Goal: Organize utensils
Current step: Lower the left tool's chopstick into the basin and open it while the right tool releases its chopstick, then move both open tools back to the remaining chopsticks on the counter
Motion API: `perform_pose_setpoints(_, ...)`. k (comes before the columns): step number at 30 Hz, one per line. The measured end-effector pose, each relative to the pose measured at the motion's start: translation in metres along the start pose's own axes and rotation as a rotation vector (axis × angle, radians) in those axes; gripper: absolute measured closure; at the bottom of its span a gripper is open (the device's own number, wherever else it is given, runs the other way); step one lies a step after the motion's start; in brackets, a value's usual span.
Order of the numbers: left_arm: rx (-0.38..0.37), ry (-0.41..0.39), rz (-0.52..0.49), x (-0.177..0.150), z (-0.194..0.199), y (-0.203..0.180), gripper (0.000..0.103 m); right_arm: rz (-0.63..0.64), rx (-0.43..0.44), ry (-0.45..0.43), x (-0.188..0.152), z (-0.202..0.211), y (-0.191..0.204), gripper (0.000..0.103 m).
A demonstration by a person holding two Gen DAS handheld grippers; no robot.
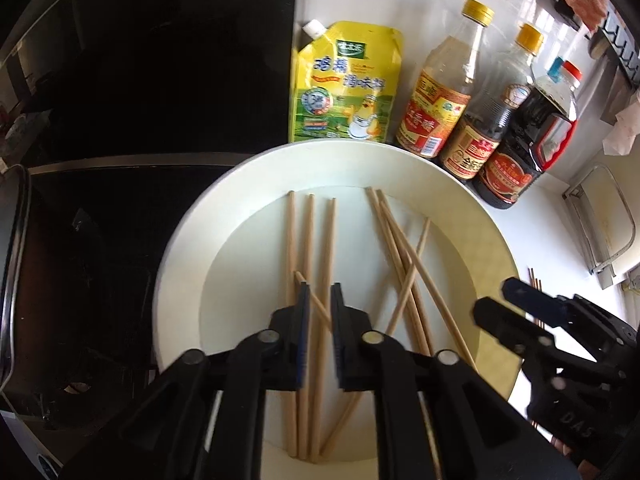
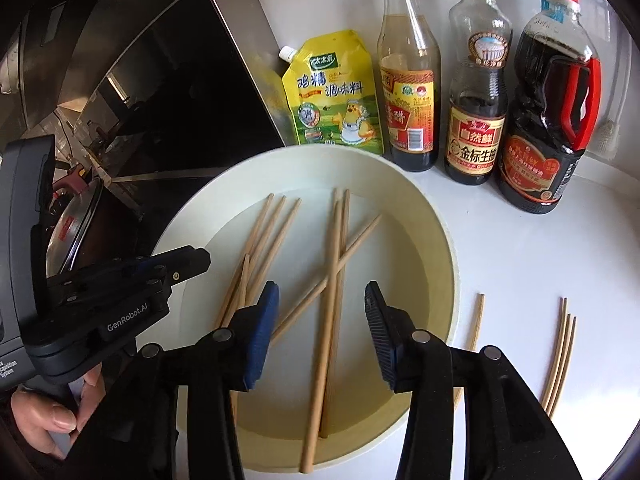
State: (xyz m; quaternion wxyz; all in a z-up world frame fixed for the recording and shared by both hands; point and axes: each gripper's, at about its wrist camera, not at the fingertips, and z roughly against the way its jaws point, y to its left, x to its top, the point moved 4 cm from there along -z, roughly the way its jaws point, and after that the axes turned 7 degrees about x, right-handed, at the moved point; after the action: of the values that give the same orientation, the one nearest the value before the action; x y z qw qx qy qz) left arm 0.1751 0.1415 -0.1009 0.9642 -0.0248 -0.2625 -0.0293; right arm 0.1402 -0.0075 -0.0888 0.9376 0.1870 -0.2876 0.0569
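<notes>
Nearest our left wrist camera, the left gripper (image 1: pixel 320 300) hung over the near half of a white plate (image 1: pixel 184 264), its jaws parted by only a narrow gap; chopsticks lay in line with that gap, but we could not tell whether the pads touched any of them, and nothing looked pinched or lifted. The right gripper (image 2: pixel 322 296) stood clearly wider open above the same plate, with two long chopsticks running under the space between its blue pads and neither pad pressing on them. The chopsticks in the plate (image 2: pixel 332 280) lay loose in two rough groups: three roughly parallel on the left and a crossed bundle in the middle. More chopsticks (image 2: pixel 560 360) lay on the white counter (image 2: pixel 520 248) to the right of the plate, one just beside its rim and three further out. In the right wrist view a hand (image 2: pixel 52 412) gripped the handle of the left gripper at the lower left. Behind the plate stood a yellow seasoning pouch (image 2: pixel 336 96), a yellow-capped vinegar bottle (image 2: pixel 408 80), a soy sauce bottle (image 2: pixel 476 112) and a dark jug with a red handle (image 2: pixel 552 120). To the left, a dark glossy stove surface (image 1: pixel 100 240) adjoined the counter.
</notes>
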Motion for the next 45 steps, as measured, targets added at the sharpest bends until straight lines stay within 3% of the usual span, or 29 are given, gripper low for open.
perform_pose_setpoints(5, 0.025, -0.018, 0.035, -0.006, 0.010, 0.015, 0.054, 0.002, -0.013, -0.016, -0.003, 0.012, -0.002, 0.060)
perform_pose_setpoints(7, 0.027, -0.027, 0.043, -0.011, 0.016, 0.018, 0.048, -0.004, -0.015, -0.015, -0.006, 0.015, -0.004, 0.060)
perform_pose_setpoints(13, 0.011, -0.018, 0.043, -0.029, 0.032, 0.015, 0.046, -0.016, -0.037, -0.035, -0.022, 0.034, -0.009, 0.060)
perform_pose_setpoints(20, -0.018, -0.030, 0.013, -0.043, 0.053, -0.013, 0.043, -0.049, -0.070, -0.055, -0.043, 0.063, -0.030, 0.060)
perform_pose_setpoints(30, -0.116, -0.079, -0.071, -0.058, 0.084, -0.095, 0.041, -0.128, -0.147, -0.072, -0.078, 0.114, -0.084, 0.060)
perform_pose_setpoints(38, -0.186, -0.065, -0.143, -0.078, 0.093, -0.162, 0.040, -0.203, -0.196, -0.066, -0.113, 0.142, -0.133, 0.060)
perform_pose_setpoints(45, -0.169, -0.032, -0.191, -0.101, 0.080, -0.200, 0.038, -0.239, -0.217, -0.035, -0.139, 0.141, -0.163, 0.060)
